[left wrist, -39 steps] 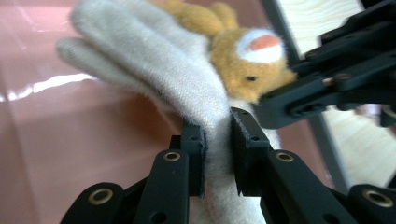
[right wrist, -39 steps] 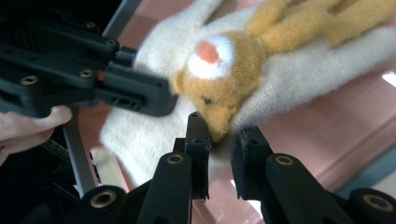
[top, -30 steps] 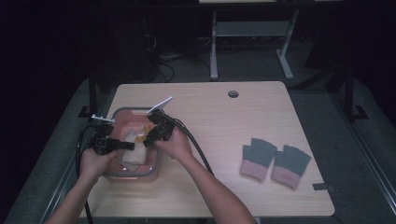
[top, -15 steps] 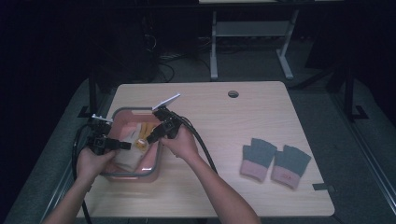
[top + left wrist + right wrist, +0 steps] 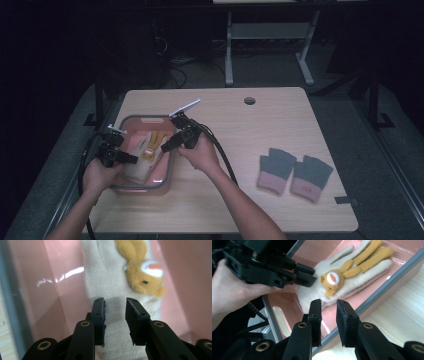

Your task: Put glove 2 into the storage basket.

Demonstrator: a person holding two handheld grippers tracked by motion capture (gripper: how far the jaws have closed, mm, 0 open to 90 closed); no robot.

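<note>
Plainly, cream glove (image 5: 342,277) in pink tray (image 5: 372,295), orange animal patch (image 5: 142,275), no legible writing

From my left gripper (image 5: 115,312) view the cream glove (image 5: 110,285) runs off the top edge and under my jaws at its near end, and its orange animal patch (image 5: 143,277) is blurred and cut off at the top.
</note>
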